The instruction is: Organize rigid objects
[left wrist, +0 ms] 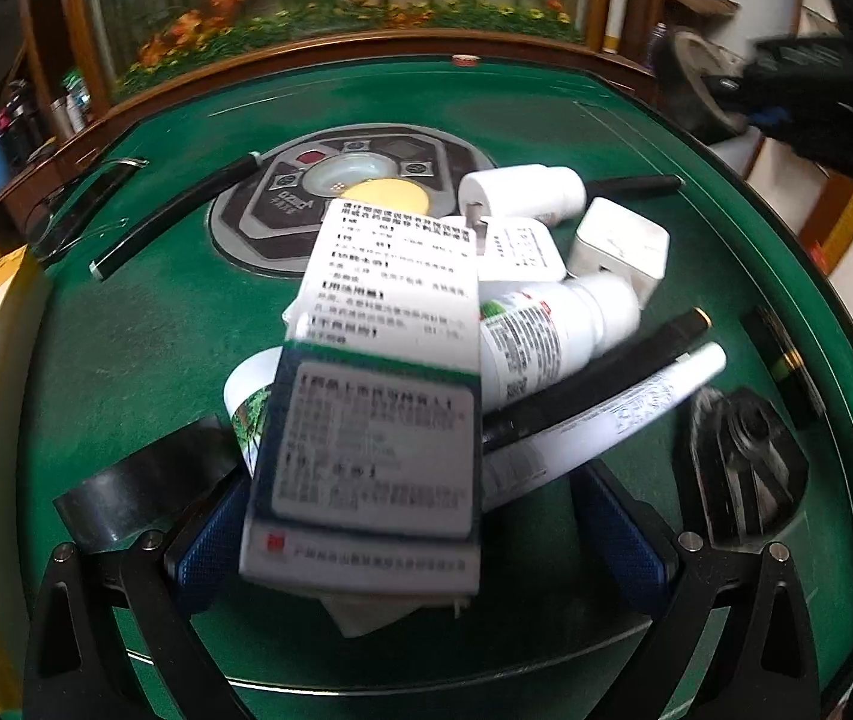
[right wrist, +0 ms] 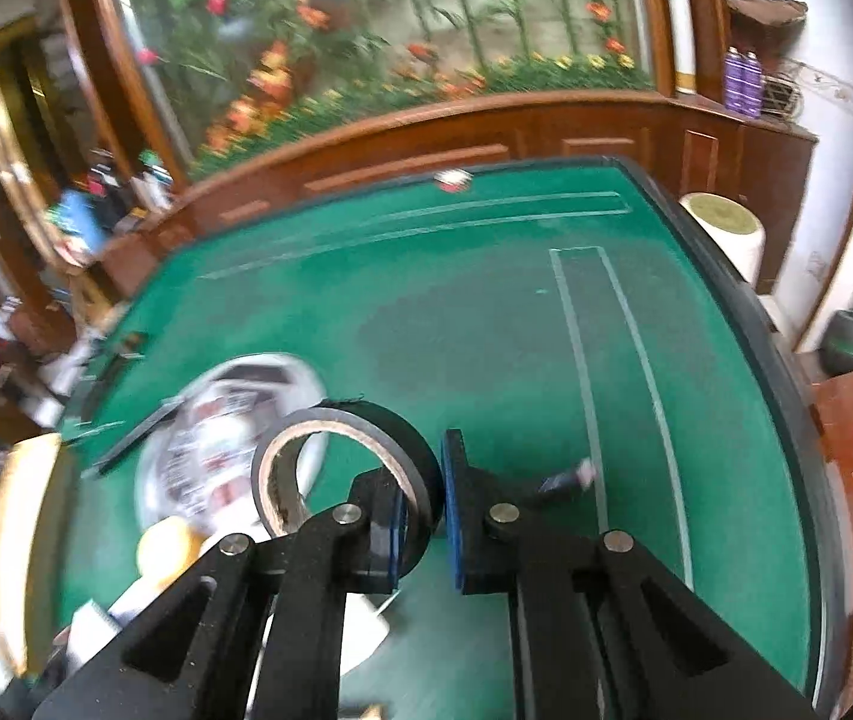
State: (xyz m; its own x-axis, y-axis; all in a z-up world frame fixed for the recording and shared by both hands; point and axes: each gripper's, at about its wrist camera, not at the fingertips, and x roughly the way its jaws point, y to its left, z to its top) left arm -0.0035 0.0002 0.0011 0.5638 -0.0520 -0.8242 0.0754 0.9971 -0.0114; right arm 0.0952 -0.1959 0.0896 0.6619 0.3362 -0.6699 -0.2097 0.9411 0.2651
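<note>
R gripper (right wrist: 423,519): clamped on black tape roll (right wrist: 348,468), lifted over green table (right wrist: 486,312).
L gripper (left wrist: 420,546): jaws apart around medicine box (left wrist: 378,420); contact unclear.
Left: approx. 10 items, bottles (left wrist: 546,336), pens (left wrist: 594,378), still heaped, prob. early.

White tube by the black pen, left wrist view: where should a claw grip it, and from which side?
Grip the white tube mid-body, from above, pads across its width. It lies slanted with the black pen tight along its upper side and its lower end tucked behind the medicine box, so the capped end is freest.
</note>
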